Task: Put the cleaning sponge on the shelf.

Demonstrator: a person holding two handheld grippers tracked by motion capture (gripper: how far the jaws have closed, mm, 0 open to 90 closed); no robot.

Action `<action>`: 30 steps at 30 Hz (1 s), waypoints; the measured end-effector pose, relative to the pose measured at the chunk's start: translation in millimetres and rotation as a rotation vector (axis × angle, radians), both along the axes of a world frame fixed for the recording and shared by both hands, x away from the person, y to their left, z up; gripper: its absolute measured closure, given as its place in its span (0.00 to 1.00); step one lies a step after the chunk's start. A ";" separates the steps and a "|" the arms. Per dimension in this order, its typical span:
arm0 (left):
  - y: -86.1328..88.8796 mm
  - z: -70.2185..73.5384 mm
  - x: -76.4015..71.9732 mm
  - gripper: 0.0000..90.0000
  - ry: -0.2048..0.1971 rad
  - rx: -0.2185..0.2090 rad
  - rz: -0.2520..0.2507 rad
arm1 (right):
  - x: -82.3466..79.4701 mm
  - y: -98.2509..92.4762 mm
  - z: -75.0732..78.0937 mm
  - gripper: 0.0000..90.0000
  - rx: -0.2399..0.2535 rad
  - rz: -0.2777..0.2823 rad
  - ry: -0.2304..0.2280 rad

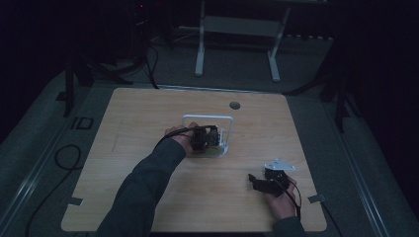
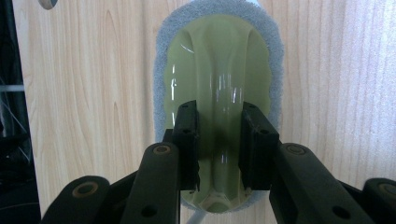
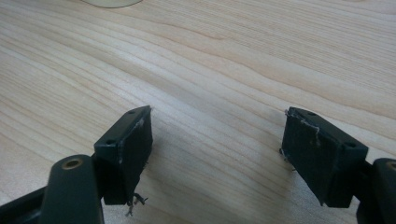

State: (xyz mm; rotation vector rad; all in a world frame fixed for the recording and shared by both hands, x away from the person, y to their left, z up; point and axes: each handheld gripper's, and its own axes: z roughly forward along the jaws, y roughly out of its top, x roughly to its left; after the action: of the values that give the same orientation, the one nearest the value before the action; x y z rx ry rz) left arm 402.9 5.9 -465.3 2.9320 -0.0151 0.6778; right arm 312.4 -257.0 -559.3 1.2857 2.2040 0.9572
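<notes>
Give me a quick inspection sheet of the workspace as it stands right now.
Surface: light wooden table, round hole near far edge.
Job's things: yellow-green scrubber with grey pad flat on table beside white wire frame.
Clutter: nothing seen.
Grippers: left gripper jaws astride the scrubber's ridge; right gripper wide open over bare wood.
Cables: black cable looped on floor, left.
Surroundings: dark room, white stand beyond table.

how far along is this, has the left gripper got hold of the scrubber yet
Done: the left gripper has reached the scrubber and its jaws sit on either side of the raised green handle ridge, closed on it. In hand: the grip itself; the scrubber seems to lie flat on the table, beside a white wire frame. Left: lifting or moving it. The right gripper hangs open over bare wood.
</notes>
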 end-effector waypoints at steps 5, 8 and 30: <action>-1.2 -1.2 -0.1 0.79 -0.018 0.006 -0.005 | 0.0 0.0 0.0 0.27 0.000 0.000 0.000; -2.5 -2.5 -1.0 0.79 -0.035 0.000 -0.009 | 0.0 0.0 0.0 0.27 0.000 0.000 0.000; -5.5 -6.8 3.1 0.75 -0.114 0.009 0.023 | 0.0 0.0 0.0 0.27 0.000 0.000 0.000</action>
State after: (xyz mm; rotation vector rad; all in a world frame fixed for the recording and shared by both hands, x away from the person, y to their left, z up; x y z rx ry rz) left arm 406.0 0.3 -472.1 2.9019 0.0043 0.8497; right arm 312.3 -257.0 -559.3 1.2861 2.2040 0.9568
